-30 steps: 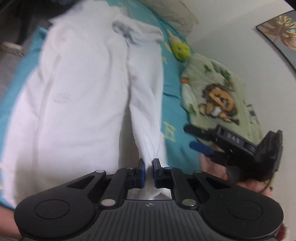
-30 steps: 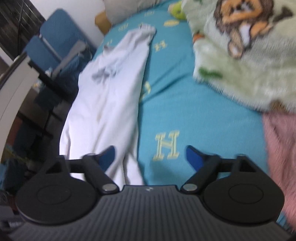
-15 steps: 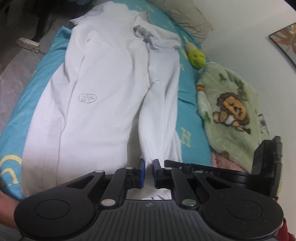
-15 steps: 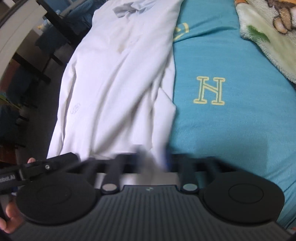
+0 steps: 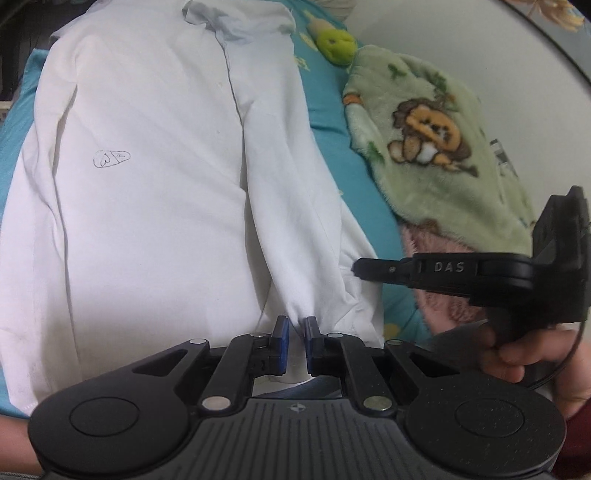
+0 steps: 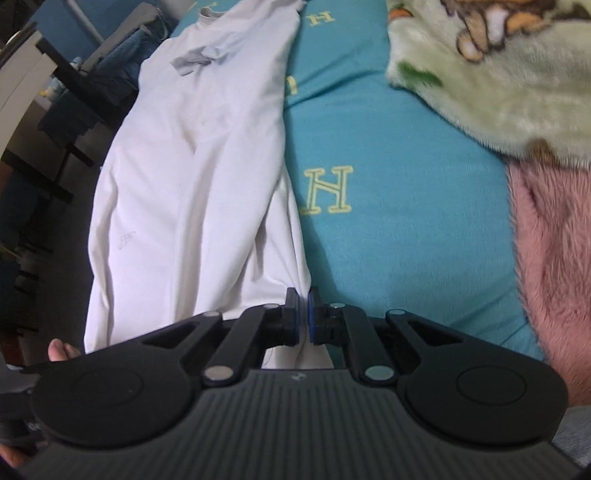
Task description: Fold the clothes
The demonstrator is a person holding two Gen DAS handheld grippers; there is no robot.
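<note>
**Both grippers pinching the shirt's near hem**

A white shirt point(image 5: 155, 192) is lying lengthwise on a teal sheet point(image 6: 399, 155), its grey collar point(image 5: 229, 26) sitting at the top of the left wrist frame and its hem running along the bottom. A small drawn mark point(image 5: 110, 158) is showing on the cloth at centre left of that frame. One side of the shirt is lying folded over the body, forming a long ridge that is running from the collar down to the lower centre.

The left gripper point(image 5: 294, 341) is sitting at the bottom centre of its frame, its blue pads point(image 5: 282, 341) pressed in on a bunched tip of white fabric, with a narrow gap between them filled by the cloth. The fabric is fanning upward from the pinch.

The right gripper point(image 6: 303, 319) is doing the same at the lower centre of its own frame: pads nearly together, clamping the shirt's edge where it is meeting the sheet. In the left wrist frame the right gripper point(image 5: 373, 267) is coming in from the right edge, its tip touching the shirt's right border.

A green lion blanket point(image 5: 436, 155) is lying at the right of the left wrist frame, beside the shirt but apart from it, with a pink fleece point(image 6: 550, 266) just below it. A green plush toy point(image 5: 338, 42) is resting at the top, near the collar. Yellow "H" prints point(image 6: 327, 190) are dotting the sheet.
</note>
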